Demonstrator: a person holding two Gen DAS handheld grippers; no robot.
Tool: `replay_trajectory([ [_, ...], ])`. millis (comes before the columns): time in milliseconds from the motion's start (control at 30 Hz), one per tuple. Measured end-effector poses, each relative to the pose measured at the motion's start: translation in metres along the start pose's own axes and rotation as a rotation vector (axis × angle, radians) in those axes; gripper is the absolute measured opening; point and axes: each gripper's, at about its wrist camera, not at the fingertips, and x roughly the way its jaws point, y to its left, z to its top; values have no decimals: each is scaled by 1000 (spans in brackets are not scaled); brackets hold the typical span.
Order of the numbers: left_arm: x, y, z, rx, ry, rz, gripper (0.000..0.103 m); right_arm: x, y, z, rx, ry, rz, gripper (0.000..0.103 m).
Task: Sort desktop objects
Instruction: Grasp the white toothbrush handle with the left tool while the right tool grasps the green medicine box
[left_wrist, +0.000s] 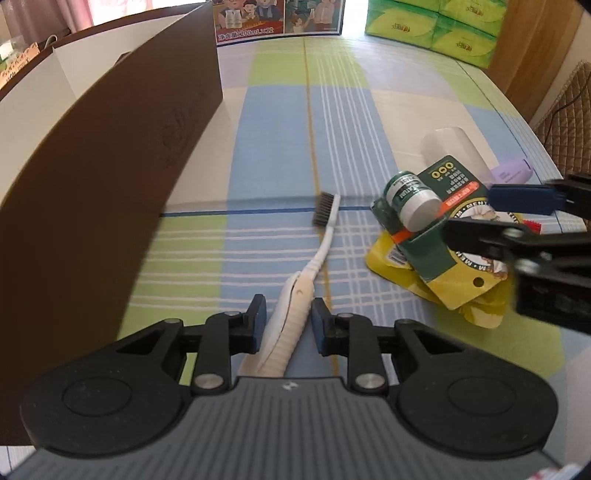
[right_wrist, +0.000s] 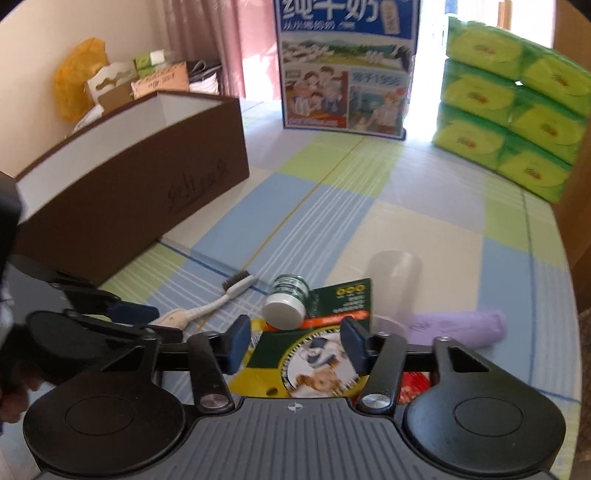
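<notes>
My left gripper is shut on the ribbed handle of a white toothbrush that lies on the checked tablecloth, bristles pointing away. In the right wrist view the toothbrush and left gripper show at the left. My right gripper hovers over a green packet, its jaws narrowed and the pads not seen pressing on anything. A green bottle with a white cap lies on the packet's far end. From the left wrist, the right gripper crosses the packet beside the bottle.
A tall brown box with a white inside stands along the left. A yellow pouch lies under the packet. A clear cup and purple tube lie behind it. A milk carton and green tissue packs line the far edge.
</notes>
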Motion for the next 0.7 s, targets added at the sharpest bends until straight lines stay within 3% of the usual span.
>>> replay_trajectory([
  [167, -2, 9, -7, 15, 1, 12, 19, 23, 6, 4, -45, 13, -34, 42],
  [367, -8, 26, -15, -40, 17, 31, 17, 40, 13, 6, -105, 17, -56, 42],
  [433, -11, 30, -18, -46, 20, 34, 17, 44, 17, 4, -135, 16, -71, 36],
  [700, -16, 36, -24, -51, 29, 13, 18, 29, 32, -3, -169, -13, -46, 32],
])
